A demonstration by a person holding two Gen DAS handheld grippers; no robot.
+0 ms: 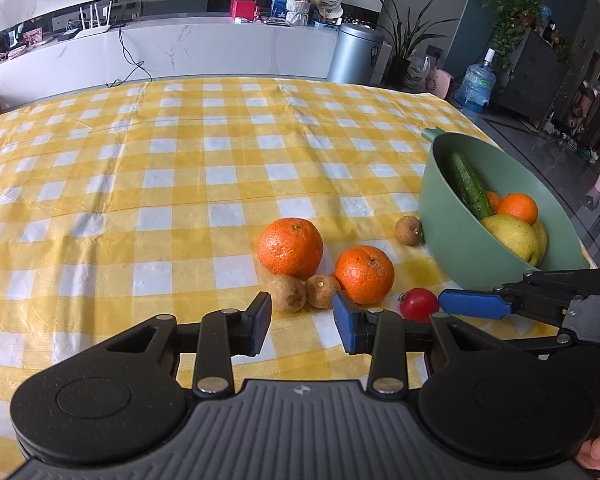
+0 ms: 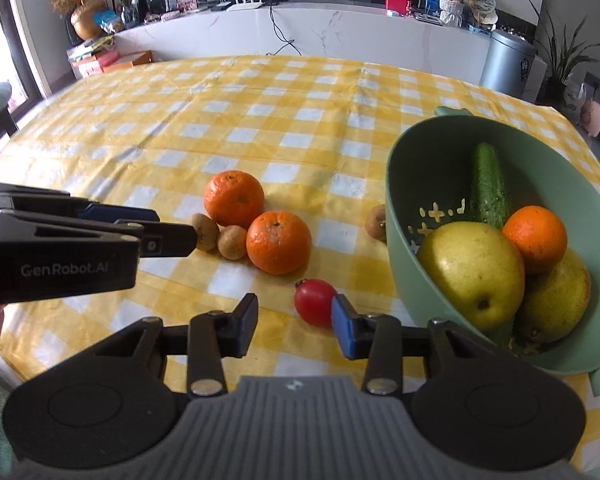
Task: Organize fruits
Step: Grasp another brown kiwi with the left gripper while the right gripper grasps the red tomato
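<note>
Both grippers are going for loose fruit: the left gripper (image 1: 302, 326) gapes empty before two small brown round fruits (image 1: 304, 292), the right gripper (image 2: 294, 322) gapes around the small red cherry tomato (image 2: 315, 307), so each must close, then lift into the green plastic colander bowl (image 2: 428, 148).

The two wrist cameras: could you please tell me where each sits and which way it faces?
Left wrist: on the left gripper, facing down over two small brown fruits; a fingertip shows bottom right.
Right wrist: on the right gripper, facing the tomato beside the green bowl.
Shared: oranges, tomato, bowl, yellow checked tablecloth, each other's gripper.
</note>
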